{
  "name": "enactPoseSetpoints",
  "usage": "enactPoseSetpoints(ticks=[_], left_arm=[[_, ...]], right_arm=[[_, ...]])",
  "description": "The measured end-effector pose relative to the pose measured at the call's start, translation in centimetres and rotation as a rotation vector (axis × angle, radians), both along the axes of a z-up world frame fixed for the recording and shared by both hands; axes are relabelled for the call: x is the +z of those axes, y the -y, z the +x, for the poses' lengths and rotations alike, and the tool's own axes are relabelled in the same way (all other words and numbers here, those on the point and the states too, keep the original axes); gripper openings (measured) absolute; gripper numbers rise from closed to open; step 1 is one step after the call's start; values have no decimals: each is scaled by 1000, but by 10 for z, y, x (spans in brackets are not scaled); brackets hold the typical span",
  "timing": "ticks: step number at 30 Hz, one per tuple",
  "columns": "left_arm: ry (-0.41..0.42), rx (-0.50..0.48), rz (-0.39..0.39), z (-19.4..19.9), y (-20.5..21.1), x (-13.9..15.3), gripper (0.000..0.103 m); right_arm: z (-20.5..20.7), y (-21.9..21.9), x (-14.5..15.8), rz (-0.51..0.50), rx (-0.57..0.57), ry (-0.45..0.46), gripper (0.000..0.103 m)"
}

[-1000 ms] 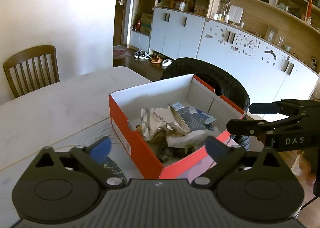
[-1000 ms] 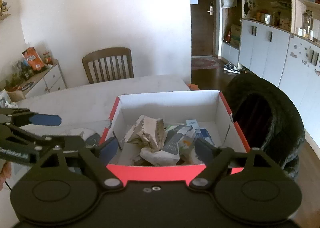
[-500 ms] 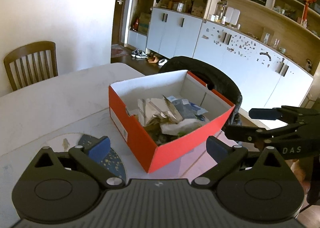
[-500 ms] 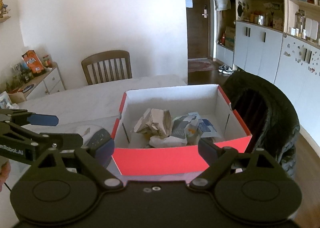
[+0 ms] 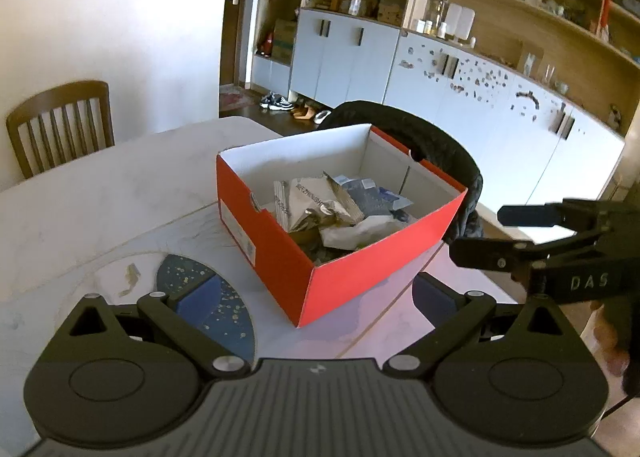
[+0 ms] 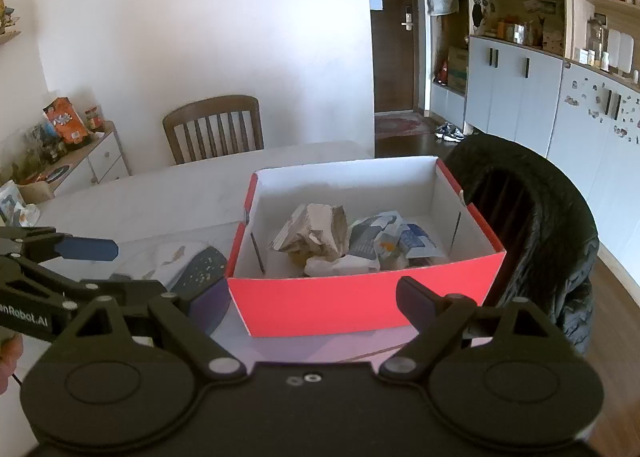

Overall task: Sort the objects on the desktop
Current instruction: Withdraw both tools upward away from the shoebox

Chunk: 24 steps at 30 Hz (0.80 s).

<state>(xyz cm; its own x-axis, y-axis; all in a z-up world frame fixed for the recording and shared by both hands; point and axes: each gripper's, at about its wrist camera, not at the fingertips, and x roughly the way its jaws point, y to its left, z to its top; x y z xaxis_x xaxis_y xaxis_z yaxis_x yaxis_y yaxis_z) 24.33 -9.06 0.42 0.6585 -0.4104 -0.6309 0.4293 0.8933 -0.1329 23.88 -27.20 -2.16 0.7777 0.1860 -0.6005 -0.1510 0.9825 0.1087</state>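
Note:
A red open shoebox (image 5: pixel 360 269) (image 6: pixel 360 305) stands on the white marble table (image 5: pixel 100 197) (image 6: pixel 160 209). It holds several crumpled wrappers and papers (image 5: pixel 336 209) (image 6: pixel 348 241). My left gripper (image 5: pixel 316 297) is open and empty, a little back from the box's near corner. My right gripper (image 6: pixel 312 297) is open and empty, in front of the box's long red side. Each gripper shows in the other's view: the right one (image 5: pixel 560 241), the left one (image 6: pixel 60 257).
A dark blue speckled mat (image 5: pixel 212 305) (image 6: pixel 200 261) lies on the table left of the box. A chair draped with a black coat (image 5: pixel 420 145) (image 6: pixel 540 217) stands behind the box. A wooden chair (image 5: pixel 60 125) (image 6: pixel 216 129) is at the far side. Cabinets line the wall.
Both grippers have pulled back from the box and away from its opening. The box now looks smaller and farther. Both stay open and empty.

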Motion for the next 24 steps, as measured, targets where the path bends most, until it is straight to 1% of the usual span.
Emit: enactPoseSetpoints(ticks=[5, 7, 14, 24], left_arm=[[0, -11, 2, -2, 2, -3, 103], [-1, -7, -10, -2, 1, -2, 103], [14, -4, 7, -2, 1, -2, 103], [14, 4, 6, -2, -3, -1, 103]], right_arm=[[-1, -3, 0, -17, 4, 0, 91], [-1, -3, -1, -15, 4, -2, 91], [-3, -4, -2, -13, 1, -7, 91], [-4, -5, -3, -10, -6, -12, 91]])
